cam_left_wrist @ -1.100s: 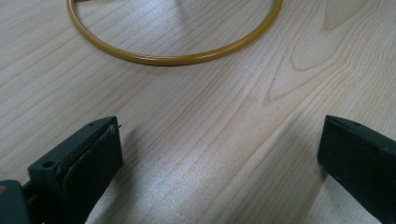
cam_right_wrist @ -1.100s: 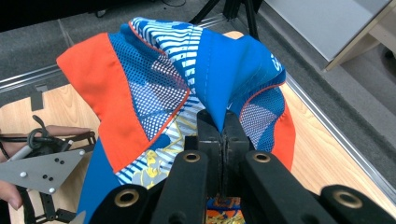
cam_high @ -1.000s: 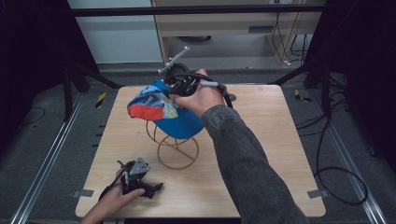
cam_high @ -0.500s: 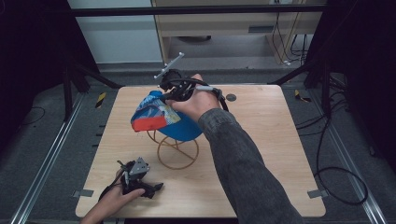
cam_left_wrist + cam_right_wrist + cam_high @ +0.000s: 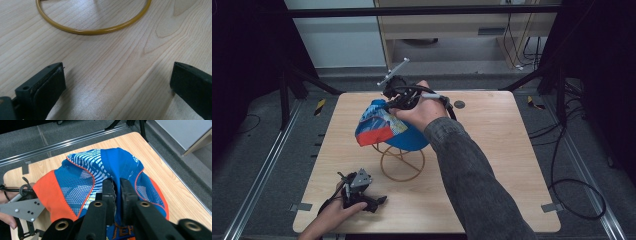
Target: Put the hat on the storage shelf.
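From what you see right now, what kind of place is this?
Probably a lab recording station, not a home: a bare wooden table stands on grey carpet between floor rails, with loose cables and dark frame posts around it.

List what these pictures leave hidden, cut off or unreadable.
- Wire stand: its top is hidden under the blue and orange cap in the high view; the left gripper view cuts its ring at the top edge.
- Cap lettering: blocked by the right tool in the right gripper view.
- Small dark disc on the table: too small to identify in the high view.
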`<action>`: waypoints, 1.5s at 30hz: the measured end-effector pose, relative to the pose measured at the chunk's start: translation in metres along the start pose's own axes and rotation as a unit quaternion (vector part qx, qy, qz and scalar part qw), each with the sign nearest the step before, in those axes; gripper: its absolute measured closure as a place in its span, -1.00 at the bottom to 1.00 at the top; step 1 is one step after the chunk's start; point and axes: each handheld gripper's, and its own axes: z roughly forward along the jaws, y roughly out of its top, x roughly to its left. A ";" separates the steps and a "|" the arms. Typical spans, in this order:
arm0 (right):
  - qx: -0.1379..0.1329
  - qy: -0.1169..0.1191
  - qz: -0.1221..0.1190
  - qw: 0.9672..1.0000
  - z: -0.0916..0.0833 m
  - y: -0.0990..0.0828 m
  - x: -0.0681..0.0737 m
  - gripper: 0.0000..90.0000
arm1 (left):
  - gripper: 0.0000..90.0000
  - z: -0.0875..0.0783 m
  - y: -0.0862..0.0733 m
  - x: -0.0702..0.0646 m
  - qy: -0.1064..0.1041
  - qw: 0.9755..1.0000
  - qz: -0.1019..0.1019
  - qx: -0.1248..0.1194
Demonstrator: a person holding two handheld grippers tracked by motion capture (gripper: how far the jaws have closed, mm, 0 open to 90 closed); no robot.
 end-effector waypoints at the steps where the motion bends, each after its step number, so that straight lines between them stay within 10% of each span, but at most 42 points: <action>1: 0.000 0.000 -0.001 1.000 0.000 0.000 0.000 0.83 | -1.00 0.000 0.000 0.000 0.000 1.000 0.000 0.000; 45: -0.026 -0.016 0.040 0.999 -0.017 -0.022 0.006 -0.68 | -1.00 0.001 0.000 0.000 0.000 1.000 -0.002 0.000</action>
